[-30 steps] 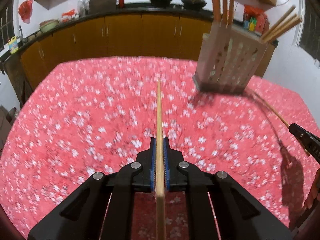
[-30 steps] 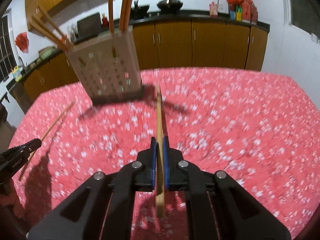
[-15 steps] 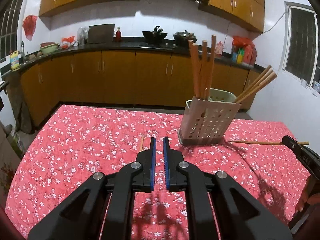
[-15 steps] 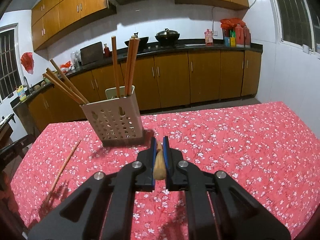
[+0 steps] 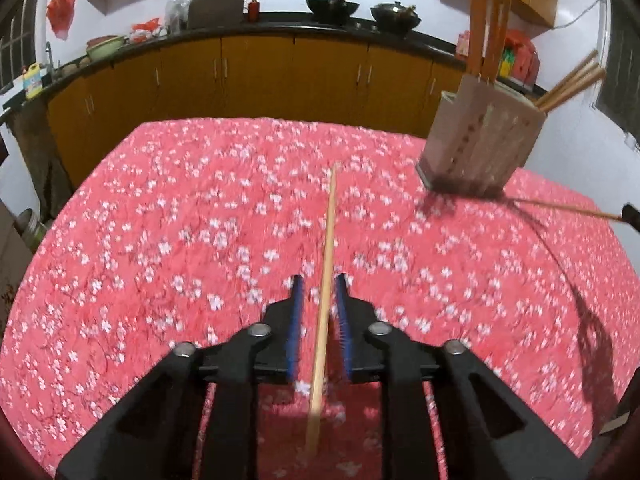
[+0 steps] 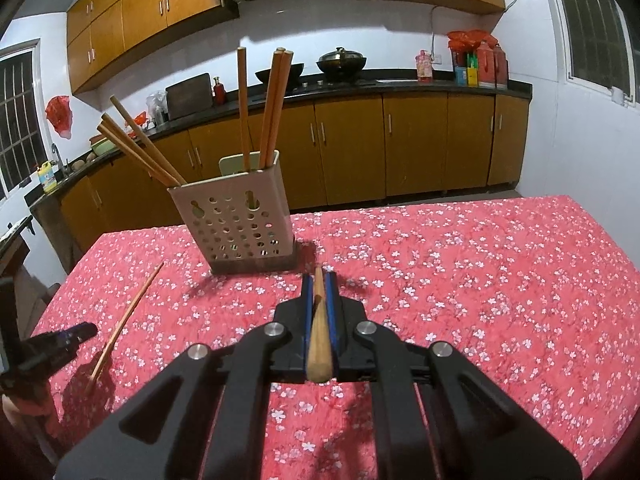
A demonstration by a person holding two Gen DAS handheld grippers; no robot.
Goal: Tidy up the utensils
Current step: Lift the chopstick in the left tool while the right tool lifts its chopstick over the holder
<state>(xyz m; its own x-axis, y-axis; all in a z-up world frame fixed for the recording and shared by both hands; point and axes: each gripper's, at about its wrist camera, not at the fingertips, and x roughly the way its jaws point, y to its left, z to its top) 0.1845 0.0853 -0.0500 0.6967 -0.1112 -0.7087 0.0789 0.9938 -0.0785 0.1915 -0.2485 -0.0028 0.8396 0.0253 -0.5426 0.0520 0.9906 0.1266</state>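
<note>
White-walled kitchen (image 6: 532,92) with orange-brown wooden base cabinets (image 6: 416,144) under a black countertop (image 6: 440,84), matching upper cabinets (image 6: 144,12), barred windows (image 6: 600,28), and a red floral-clothed surface (image 6: 480,280).

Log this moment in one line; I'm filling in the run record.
left gripper: open around chopstick on tablecloth | right gripper: shut on second chopstick | holder: upright, chopsticks inside

Left claw (image 5: 319,300) has opened around chopstick (image 5: 326,264).
</note>
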